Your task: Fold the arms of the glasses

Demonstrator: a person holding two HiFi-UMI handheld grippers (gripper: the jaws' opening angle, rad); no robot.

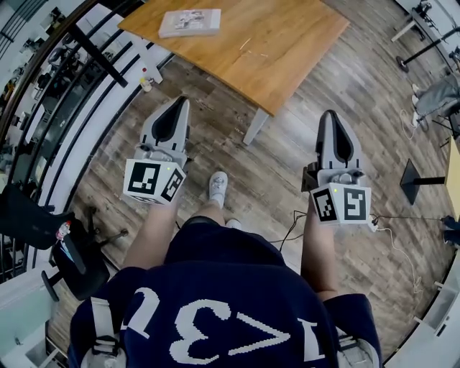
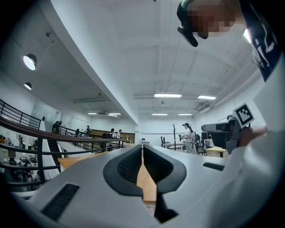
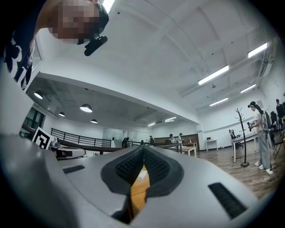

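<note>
In the head view the left gripper [image 1: 179, 101] and the right gripper [image 1: 329, 113] are both closed and carry nothing. The person holds them low before the thighs, well apart from each other, pointing forward to the wooden table [image 1: 287, 43] and not yet over it. On that table lies a white flat box [image 1: 190, 22]; the glasses I cannot find in any view. In the left gripper view the pads [image 2: 129, 165] meet at the tips, nothing between. In the right gripper view the pads [image 3: 156, 165] meet the same way. Glasses are probably light, thin and weak at the hinges, so one claw should steady the front frame while the other takes an arm near its middle.
</note>
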